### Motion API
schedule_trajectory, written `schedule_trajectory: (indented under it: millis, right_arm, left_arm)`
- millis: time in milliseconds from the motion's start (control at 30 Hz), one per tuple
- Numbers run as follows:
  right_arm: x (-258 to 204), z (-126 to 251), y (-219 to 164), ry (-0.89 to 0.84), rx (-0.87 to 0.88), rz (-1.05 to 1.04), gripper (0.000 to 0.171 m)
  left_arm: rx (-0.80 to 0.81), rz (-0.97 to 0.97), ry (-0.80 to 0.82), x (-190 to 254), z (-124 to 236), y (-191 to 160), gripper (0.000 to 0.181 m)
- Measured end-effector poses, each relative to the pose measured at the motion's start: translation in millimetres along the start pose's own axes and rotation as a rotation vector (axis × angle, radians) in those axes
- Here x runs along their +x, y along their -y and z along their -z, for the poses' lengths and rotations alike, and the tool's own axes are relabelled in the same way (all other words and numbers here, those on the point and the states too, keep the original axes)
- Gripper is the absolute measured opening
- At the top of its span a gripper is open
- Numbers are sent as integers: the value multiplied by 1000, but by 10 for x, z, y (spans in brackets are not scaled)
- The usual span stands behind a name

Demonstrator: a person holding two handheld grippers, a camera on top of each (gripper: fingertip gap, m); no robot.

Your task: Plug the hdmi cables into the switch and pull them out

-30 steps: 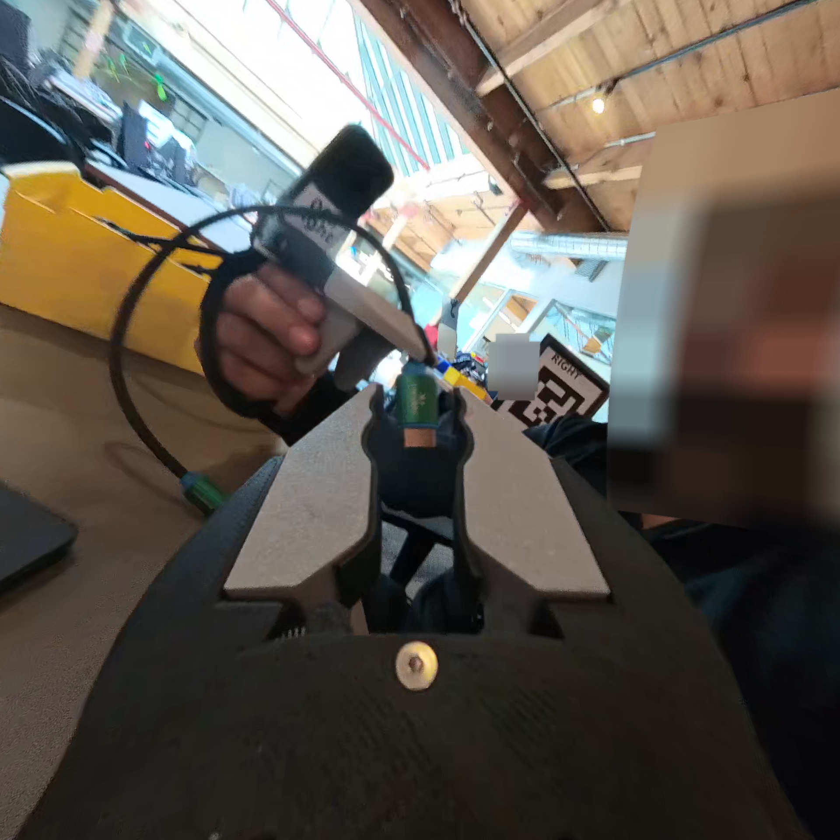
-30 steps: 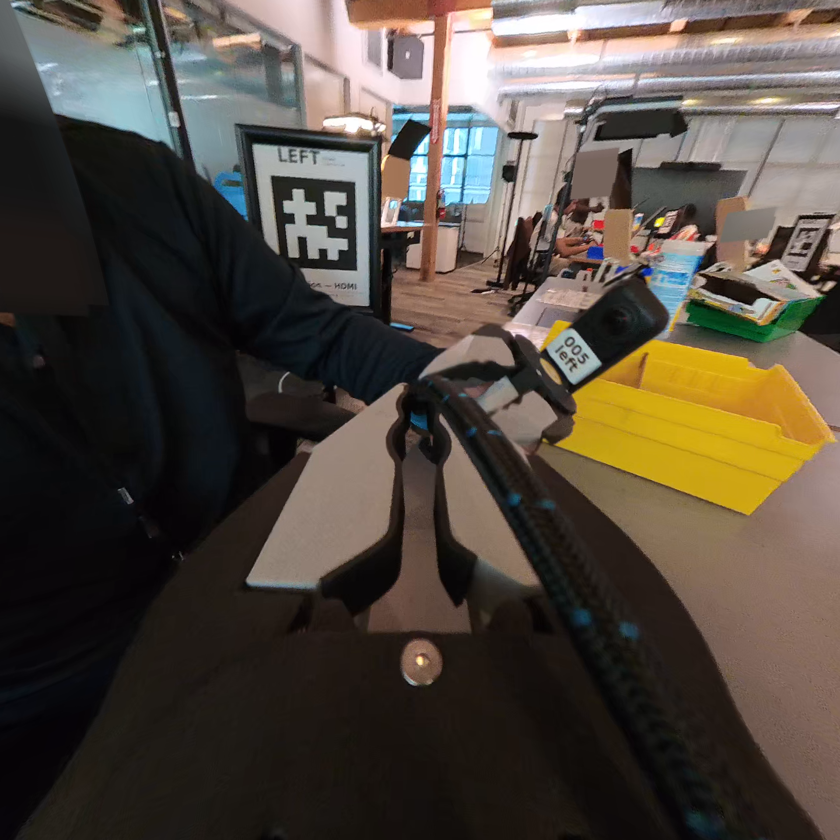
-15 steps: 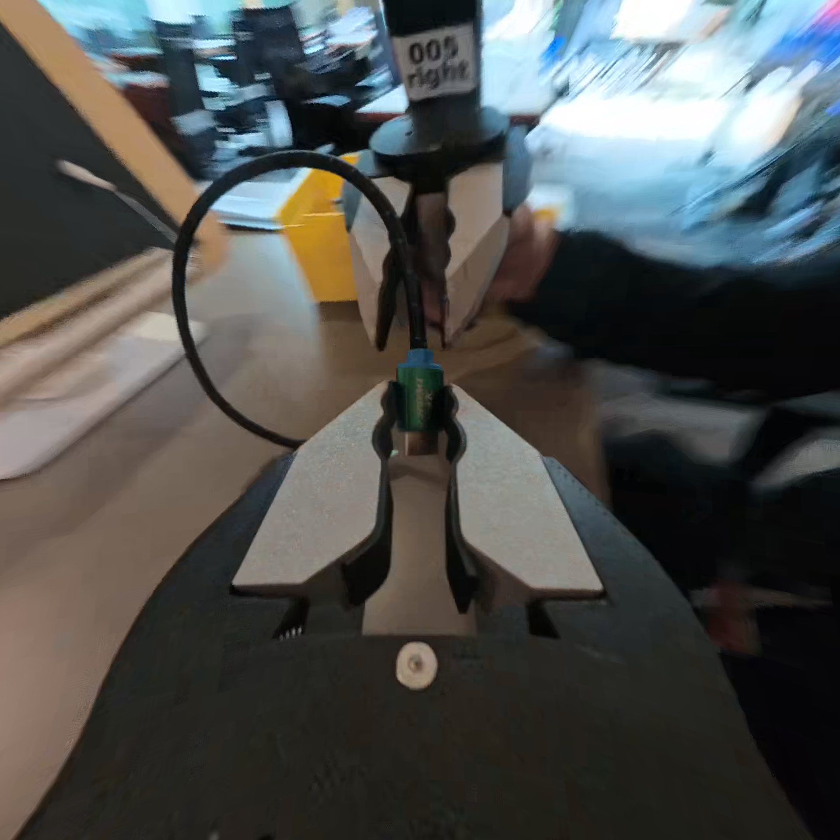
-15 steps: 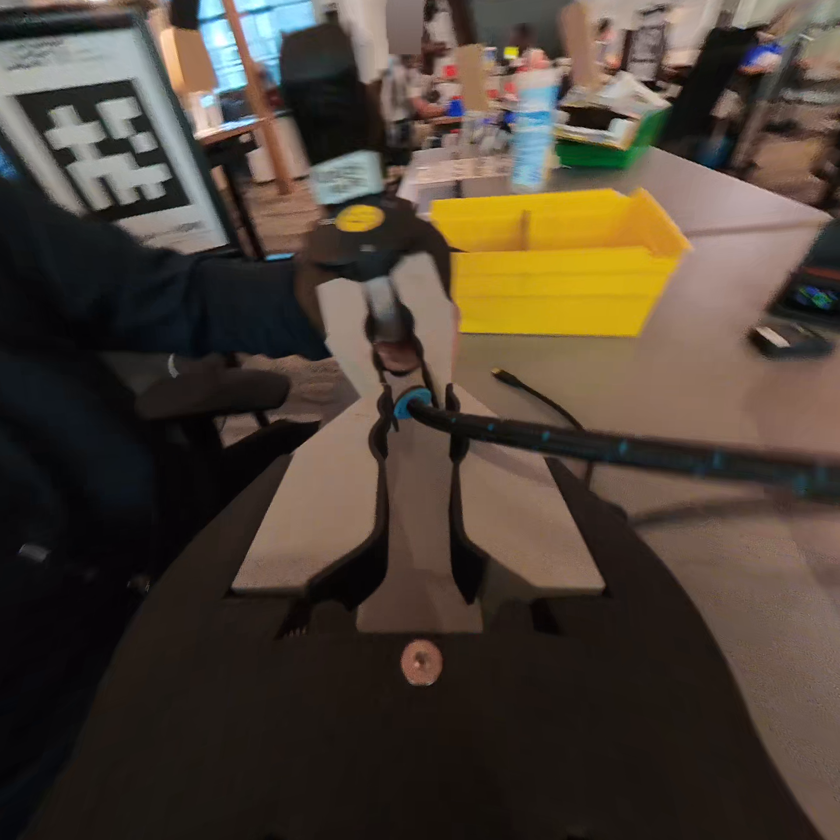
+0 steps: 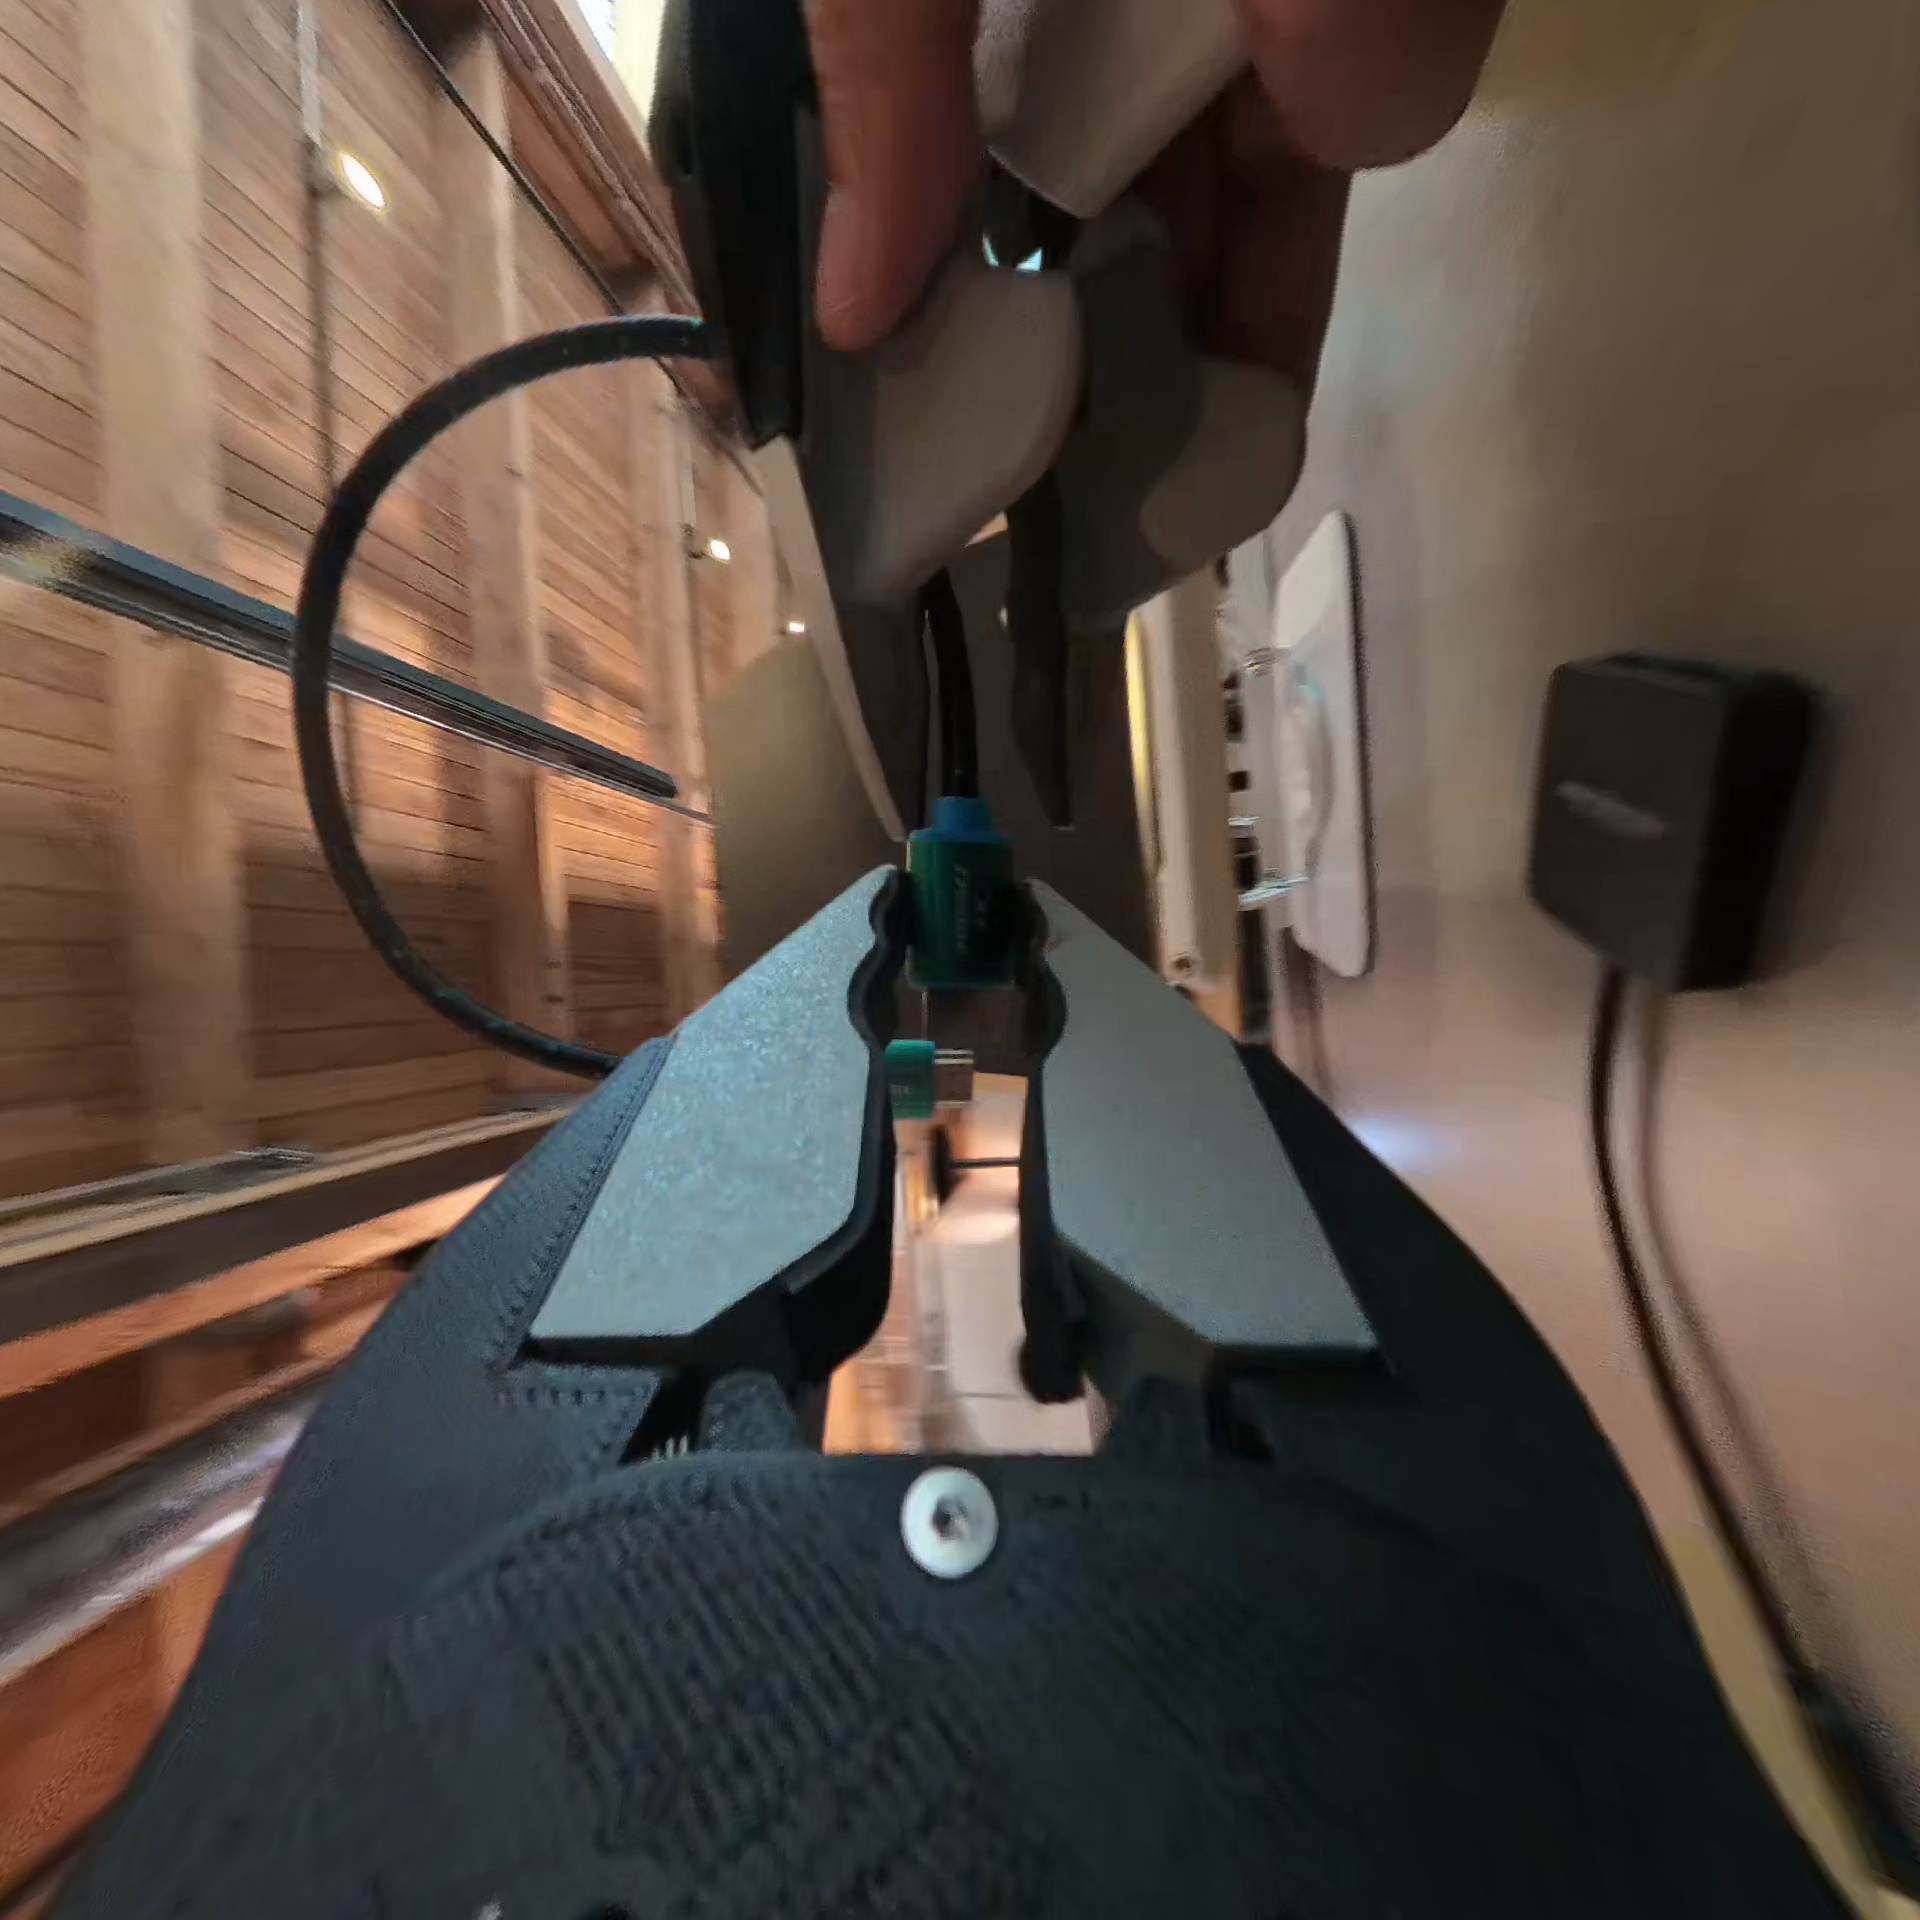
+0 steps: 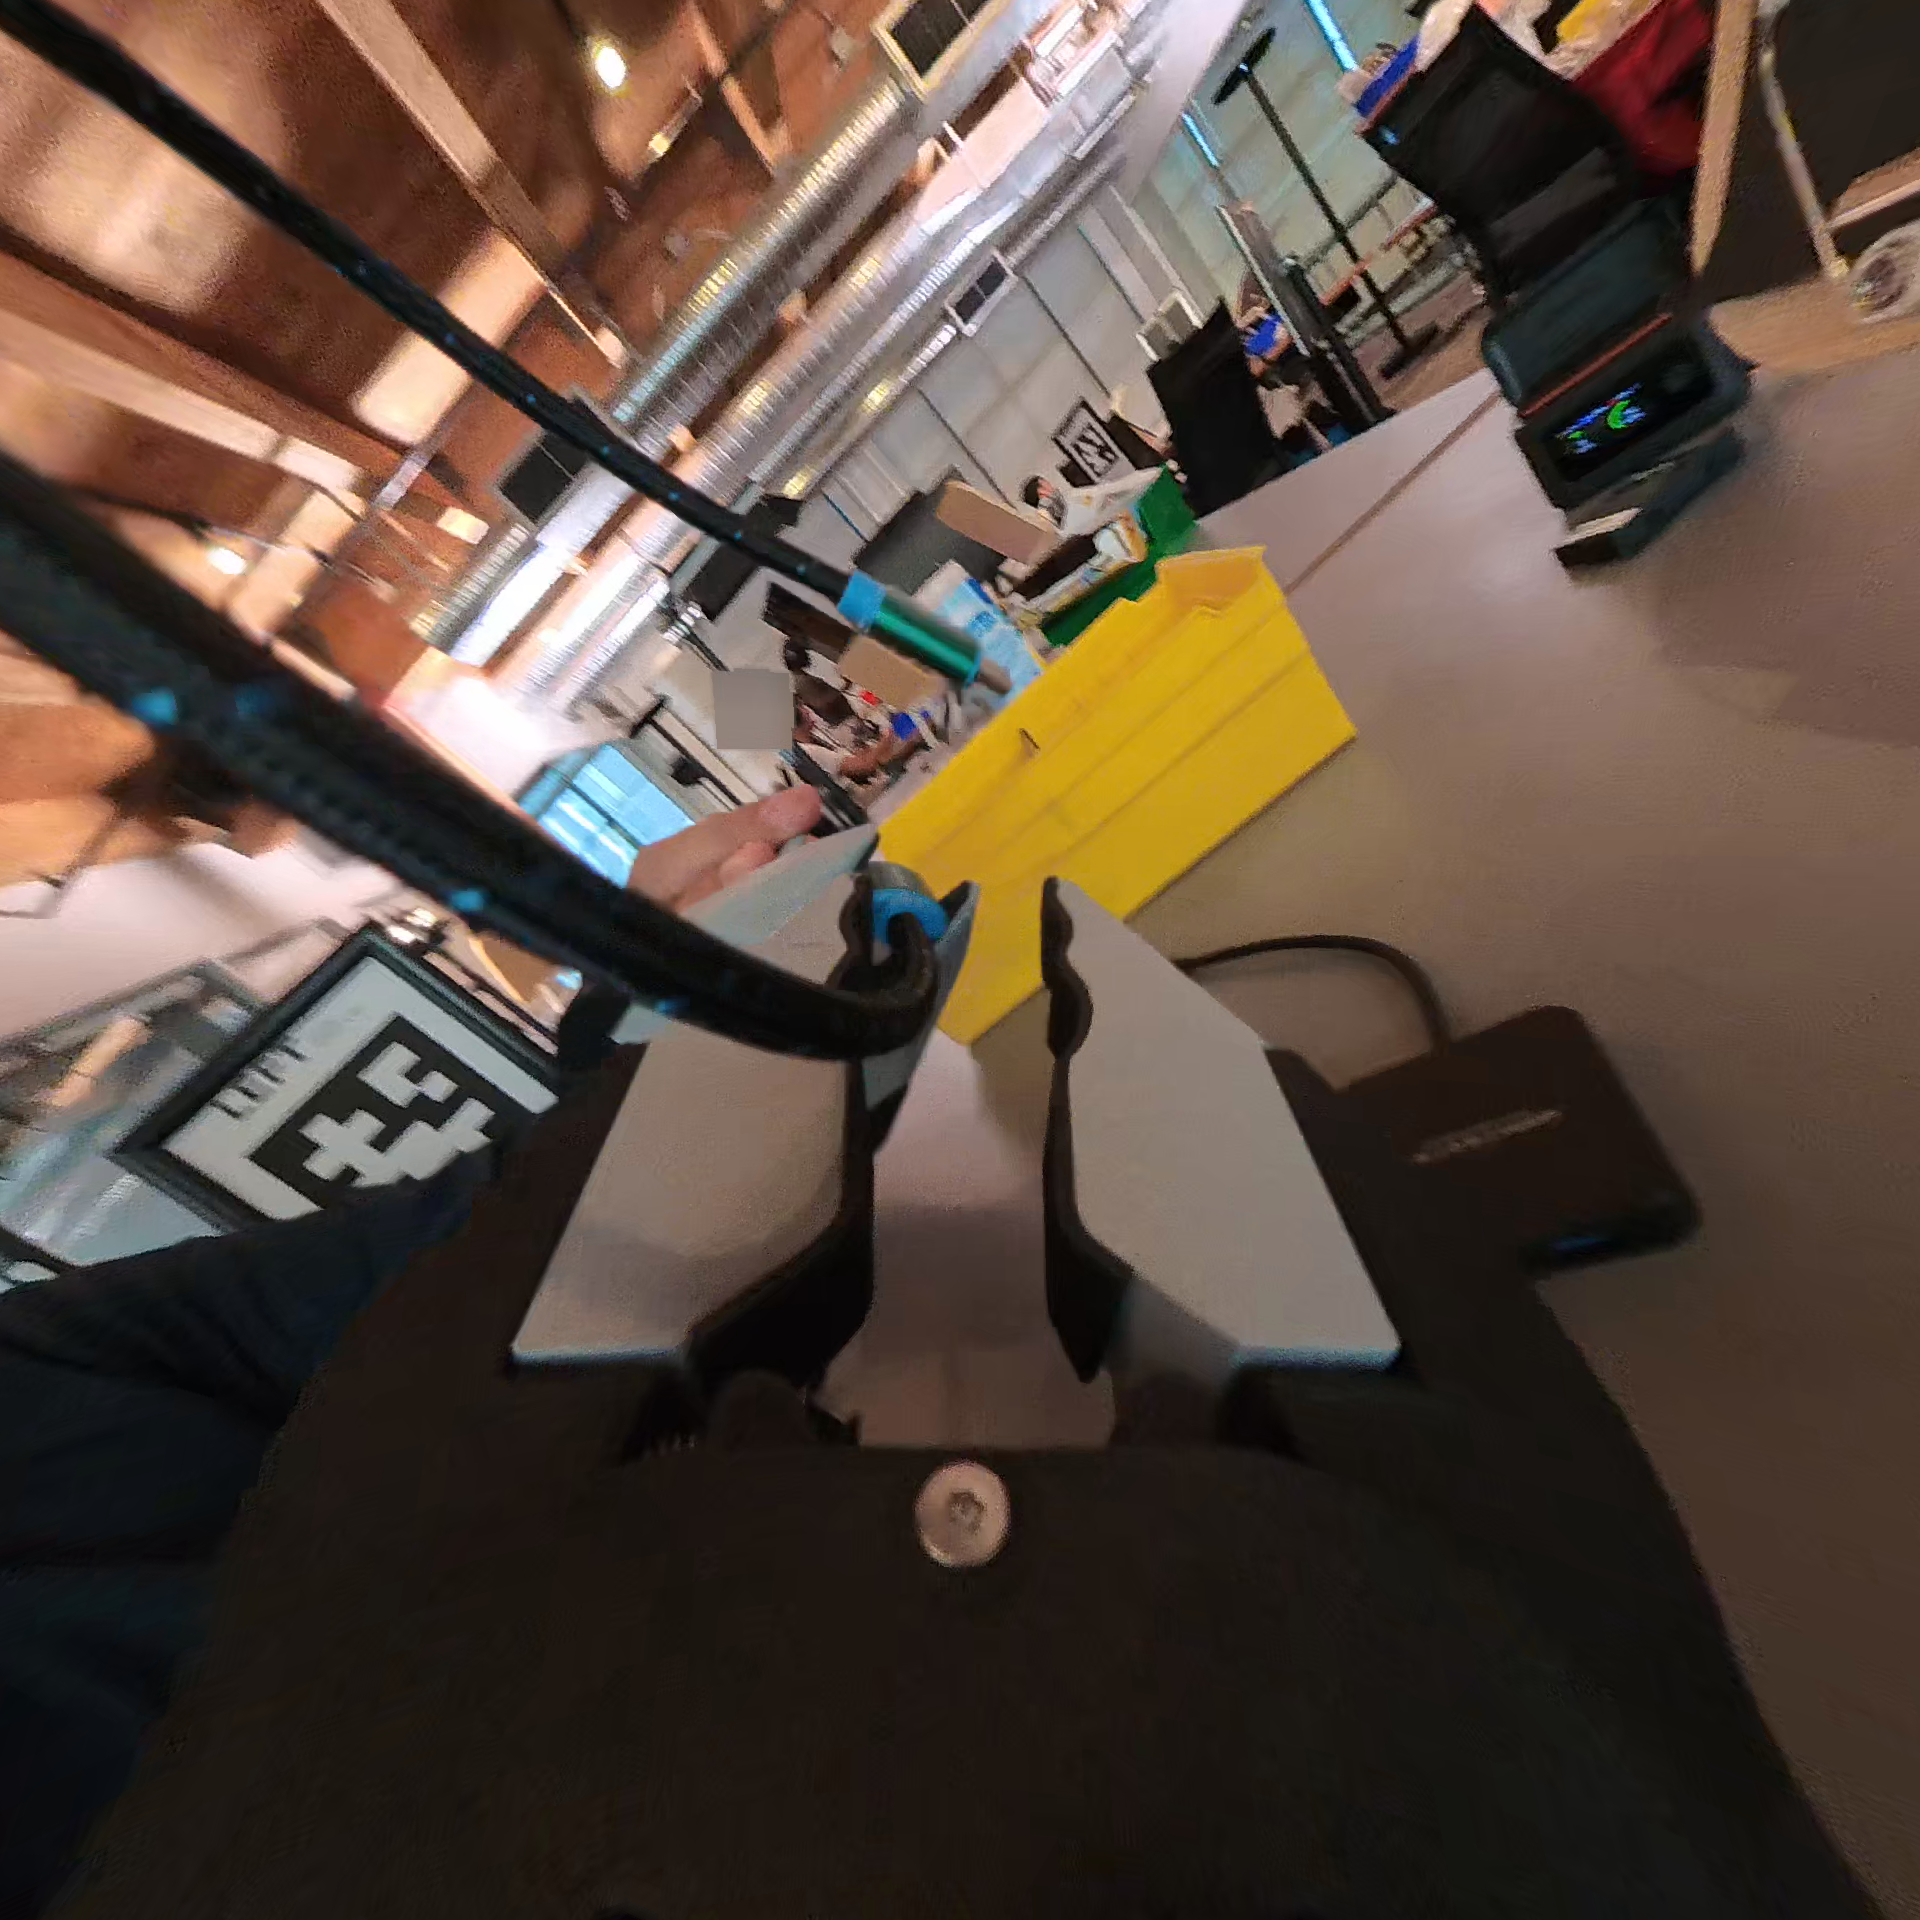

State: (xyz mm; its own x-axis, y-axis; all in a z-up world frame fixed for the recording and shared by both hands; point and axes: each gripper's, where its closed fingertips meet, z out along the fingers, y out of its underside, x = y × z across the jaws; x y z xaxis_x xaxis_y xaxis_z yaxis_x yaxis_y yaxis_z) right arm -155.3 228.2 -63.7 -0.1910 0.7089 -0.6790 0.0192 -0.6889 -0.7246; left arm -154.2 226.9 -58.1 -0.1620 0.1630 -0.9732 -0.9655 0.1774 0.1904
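green plug [image 5: 958, 904] sits pinched in the left tongs [image 5: 961, 935]; right tongs [image 6: 997, 935] stand narrowly apart, gripping nothing, cable [image 6: 436, 831] only draped across one finger. switch [image 6: 1496, 1132] lies on the grey bench [image 6: 1558, 831] near the yellow bin [image 6: 1122, 748]. nothing looks plugged in yet; both steps remain. wooden ceiling, open workshop.

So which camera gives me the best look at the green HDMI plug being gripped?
The left wrist view: the green HDMI plug sits centred and sharp, clamped between the left gripper fingers. In the right wrist view only its blue collar shows, behind the black braided cable.
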Motion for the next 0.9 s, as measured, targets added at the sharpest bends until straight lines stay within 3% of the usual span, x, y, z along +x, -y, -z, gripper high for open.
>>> schedule_trajectory:
  millis: [200, 367, 433, 533, 800, 900]
  right_arm:
    - [-145, -35, -54, 174, 44, -104, 3]
    - [-168, -17, -80, 200, 45, -25, 2]
    - [-190, -9, -25, 213, 77, -55, 27]
    - [-232, 36, 58, 229, 129, -59, 8]
    - [-200, 21, 98, 231, 164, -80, 7]
    - [-189, 55, 66, 189, 129, 8, 3]
  left_arm:
    - [-7, -159, 91, -81, -77, -82, 19]
    - [-18, -125, 96, -96, -14, -36, 18]
    - [2, -113, 126, -122, 31, -6, 18]
    - [-17, -117, 140, -122, 32, -40, 18]
    - [-35, -113, 149, -138, -16, -23, 18]
    - [-8, -29, 141, -115, 1, 20, 18]
